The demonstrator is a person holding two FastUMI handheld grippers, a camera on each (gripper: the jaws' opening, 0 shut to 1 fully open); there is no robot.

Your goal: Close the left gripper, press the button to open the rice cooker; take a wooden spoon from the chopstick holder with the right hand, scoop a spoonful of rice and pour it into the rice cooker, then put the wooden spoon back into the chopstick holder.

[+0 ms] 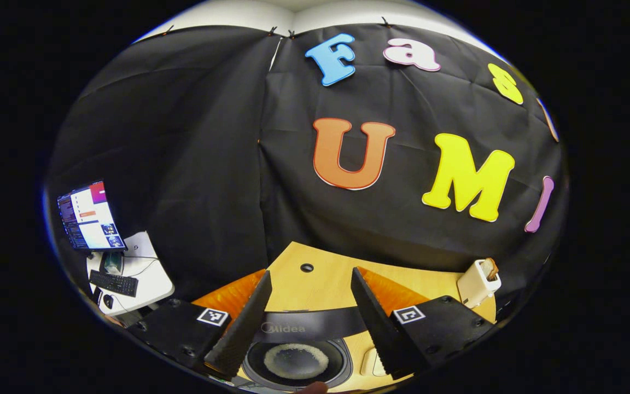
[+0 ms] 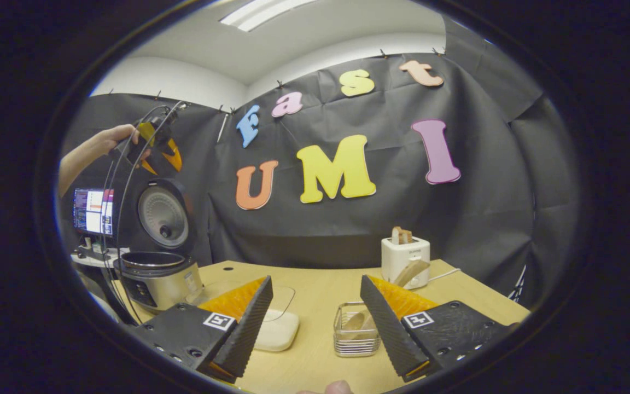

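**Cooker lid up, spoon waiting in the holder**

At far left of the right gripper view, a hand is holding the left gripper (image 2: 157, 146) high above the round silver rice cooker with its lid standing open (image 2: 156, 273), probably clearing room for pouring. In its own view its fingers are spread, gripping nothing, with white rice lying in the dark pot below. Next, a shallow clear dish on a white base (image 2: 274, 323) is sitting beside the cooker; its contents are unclear. The right gripper (image 2: 315, 323) is hanging released, lining up on the clear ribbed chopstick holder (image 2: 354, 334), where the pale wooden spoon (image 2: 410, 272) is leaning. Behind, a white toaster (image 2: 405, 257) is holding bread
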